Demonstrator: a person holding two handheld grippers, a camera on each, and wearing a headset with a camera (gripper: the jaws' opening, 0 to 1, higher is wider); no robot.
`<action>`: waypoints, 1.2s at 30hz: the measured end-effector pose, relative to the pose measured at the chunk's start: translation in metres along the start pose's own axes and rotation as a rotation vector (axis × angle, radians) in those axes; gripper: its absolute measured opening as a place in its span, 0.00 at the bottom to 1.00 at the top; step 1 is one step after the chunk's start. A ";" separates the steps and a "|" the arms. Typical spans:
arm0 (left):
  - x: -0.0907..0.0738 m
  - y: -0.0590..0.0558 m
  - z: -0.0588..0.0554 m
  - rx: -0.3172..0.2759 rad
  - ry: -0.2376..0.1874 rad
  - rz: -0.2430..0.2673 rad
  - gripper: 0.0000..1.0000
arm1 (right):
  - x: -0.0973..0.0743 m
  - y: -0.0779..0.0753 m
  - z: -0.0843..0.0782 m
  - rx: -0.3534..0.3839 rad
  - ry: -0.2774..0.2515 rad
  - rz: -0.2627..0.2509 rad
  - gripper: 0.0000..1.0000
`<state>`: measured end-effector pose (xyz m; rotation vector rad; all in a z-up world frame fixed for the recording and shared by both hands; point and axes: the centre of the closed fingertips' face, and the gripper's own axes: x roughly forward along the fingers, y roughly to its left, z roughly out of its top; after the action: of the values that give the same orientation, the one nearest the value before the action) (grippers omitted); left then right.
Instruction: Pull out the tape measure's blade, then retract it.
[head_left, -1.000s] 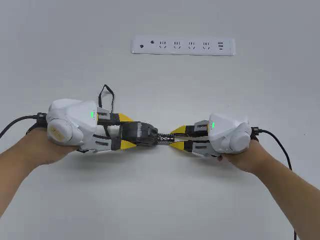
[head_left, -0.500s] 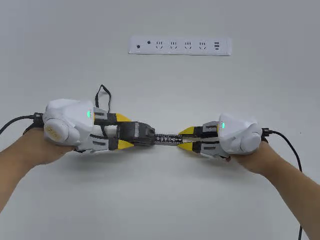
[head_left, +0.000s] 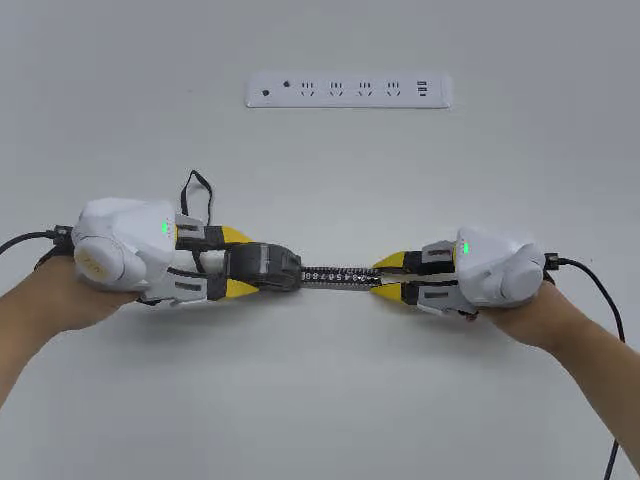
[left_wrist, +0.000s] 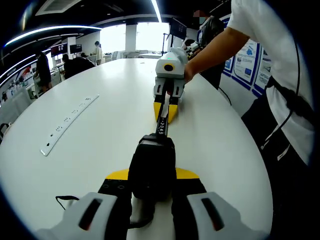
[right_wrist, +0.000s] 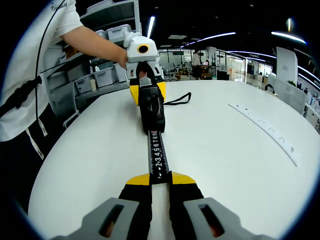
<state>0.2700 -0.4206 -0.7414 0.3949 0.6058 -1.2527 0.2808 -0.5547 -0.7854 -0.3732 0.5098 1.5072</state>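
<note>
1. Right gripper (right_wrist: 160, 179): the yellow-tipped jaws are almost closed and pinch the free end of the blade (right_wrist: 156, 152) between them.
2. Left gripper (left_wrist: 152, 175): the jaws stand apart by the width of the black tape measure case (left_wrist: 152, 165) and clamp it on its two flat sides.
3. Blade: a short length is drawn out and runs straight from the case mouth to the right gripper, with its printed numerals facing up.
4. Long axis: case and blade lie in one line, left to right across the head view, roughly parallel to the power strip (head_left: 348, 90). The case mouth points at the right gripper.
5. Position: the assembly sits low over the white table (head_left: 320, 400), between the two hands. Whether the case touches the surface cannot be told.
6. Surroundings: a black wrist strap (head_left: 195, 190) loops out beside the left gripper, on the far side. The power strip lies well apart, farther back.
</note>
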 end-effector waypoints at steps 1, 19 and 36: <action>0.000 0.000 0.000 -0.001 -0.001 0.000 0.26 | -0.001 -0.001 -0.001 -0.002 0.001 -0.003 0.09; 0.001 0.000 0.001 -0.001 0.002 -0.005 0.26 | -0.024 -0.003 -0.013 0.011 0.011 -0.009 0.09; 0.002 -0.001 0.002 -0.006 0.007 -0.005 0.26 | -0.051 -0.008 -0.021 0.033 0.013 -0.026 0.09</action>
<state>0.2697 -0.4234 -0.7411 0.3934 0.6167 -1.2542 0.2874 -0.6093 -0.7768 -0.3626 0.5375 1.4702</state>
